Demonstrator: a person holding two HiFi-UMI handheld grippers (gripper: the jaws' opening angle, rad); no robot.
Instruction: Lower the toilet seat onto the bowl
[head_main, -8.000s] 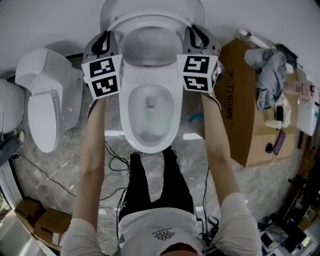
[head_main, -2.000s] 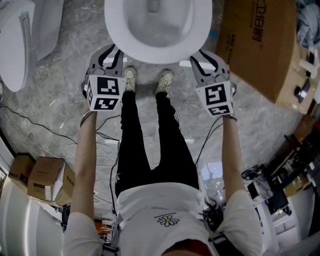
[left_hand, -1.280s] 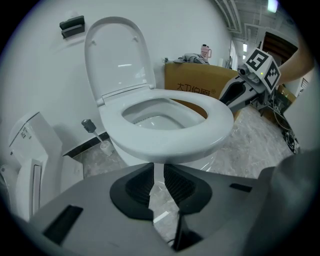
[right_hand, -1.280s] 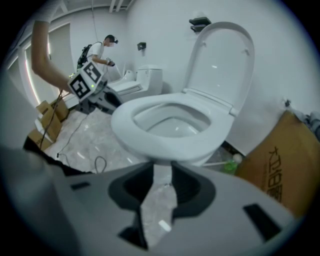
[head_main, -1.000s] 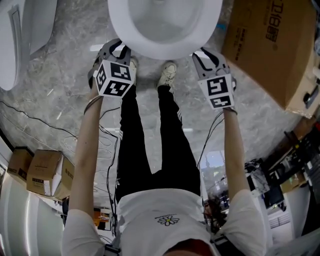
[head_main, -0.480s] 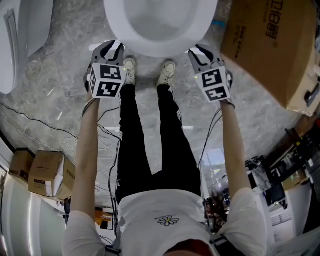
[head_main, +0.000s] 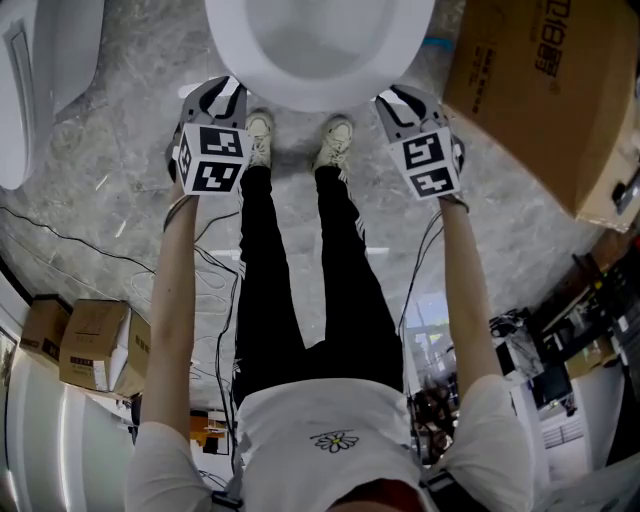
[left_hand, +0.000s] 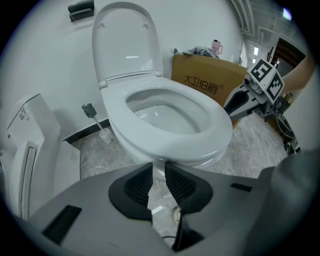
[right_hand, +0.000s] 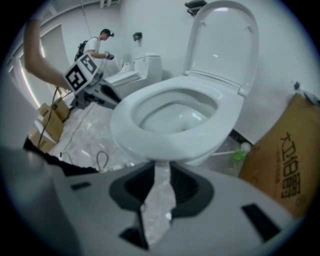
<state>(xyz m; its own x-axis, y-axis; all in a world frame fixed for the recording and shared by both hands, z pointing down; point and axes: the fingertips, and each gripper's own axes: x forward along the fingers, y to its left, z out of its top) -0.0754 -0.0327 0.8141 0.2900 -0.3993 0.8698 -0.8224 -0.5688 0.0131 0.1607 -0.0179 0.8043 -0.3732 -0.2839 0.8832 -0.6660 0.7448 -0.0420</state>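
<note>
Left gripper (head_main: 224, 96) and right gripper (head_main: 404, 102) have backed off the lowered toilet seat (head_main: 320, 96); left jaws just widened, right narrowed, both empty.

Grey marbled floor (head_main: 120, 190) under thin black cables (head_main: 70, 243). Plain white wall (left_hand: 45, 55) behind. Large cardboard box (head_main: 540, 90) at floor's right edge, small cartons (head_main: 90, 350) at lower left corner, toilet brush (left_hand: 102, 134) against the wall.

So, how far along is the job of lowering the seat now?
Done: the seat lies flat on the bowl; only the lid stands up. In hand: nothing. The left claw has just been opening, the right claw closing slightly; both are open and empty. Remaining: nothing that I can see.
</note>
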